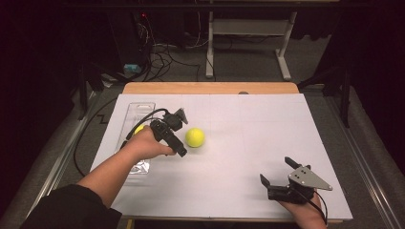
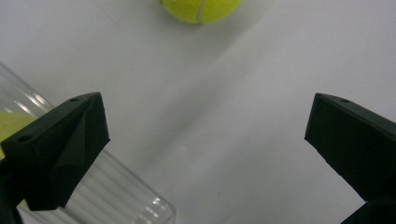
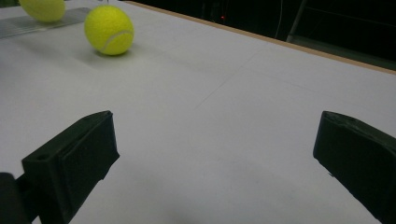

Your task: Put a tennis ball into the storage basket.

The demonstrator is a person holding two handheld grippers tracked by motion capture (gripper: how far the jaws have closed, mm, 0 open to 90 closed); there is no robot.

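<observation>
Both your grippers stand apart with nothing between the jaws.

Your left gripper [image 1: 173,130] hovers over the left of the white table [image 1: 248,143], jaws wide, just beside the loose tennis ball [image 1: 195,137]. A second ball [image 1: 139,129] lies in the clear plastic tray [image 1: 138,110] under your hand. Your right gripper [image 1: 277,171] rests near the front right edge, well apart from both balls.

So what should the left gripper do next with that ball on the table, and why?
Probably ease the left gripper forward to the loose ball and close on it. Its jaws are wide open with nothing between them, and the ball sits free on the table just ahead, beside the clear tube that already holds another ball. The right gripper rests far off.
</observation>
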